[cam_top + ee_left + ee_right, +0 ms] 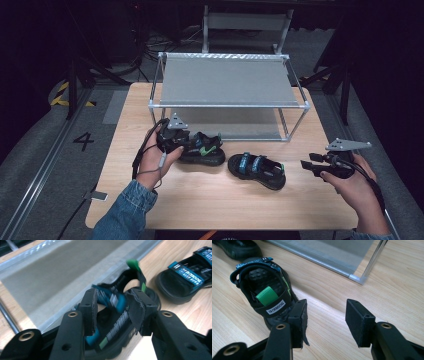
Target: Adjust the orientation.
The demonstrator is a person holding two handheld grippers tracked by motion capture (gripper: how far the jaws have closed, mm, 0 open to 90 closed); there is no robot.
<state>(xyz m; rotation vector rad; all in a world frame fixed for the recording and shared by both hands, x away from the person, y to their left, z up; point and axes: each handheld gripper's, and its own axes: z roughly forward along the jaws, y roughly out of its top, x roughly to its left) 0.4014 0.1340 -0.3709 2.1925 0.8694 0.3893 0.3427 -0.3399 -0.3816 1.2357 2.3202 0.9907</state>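
The wooden table (210, 200) carries a two-tier metal shelf rack (227, 80) at its far side, with two black sandals lying side by side in front of it. The high view lays out the whole arrangement: the left sandal (202, 149) sits just before the rack's lower tier, the right sandal (257, 170) lies a little nearer the person and toward the right, and the two are close but apart. Both have their long axes running roughly across the table, the right one angled slightly toward the near right corner.

The left gripper view brings in what the high view blurs: the left sandal's blue strap (110, 298) and green heel tab (133, 264), with the rack's grey lower shelf (57, 270) directly behind it. Here the sandal's length runs away from the camera, heel loop at the far end. The left gripper (112, 310) stands over this sandal with its jaws partly apart, the strap between them, pads not pressing on it.

The right gripper view shows the right sandal (262, 290) from its heel end, a green tab (265, 297) inside and a white label on the back strap, toe pointing away toward the upper left. The right gripper (325, 320) hovers over bare wood just beside that heel, jaws wide, nothing between them; the rack's corner post (372, 260) stands beyond.
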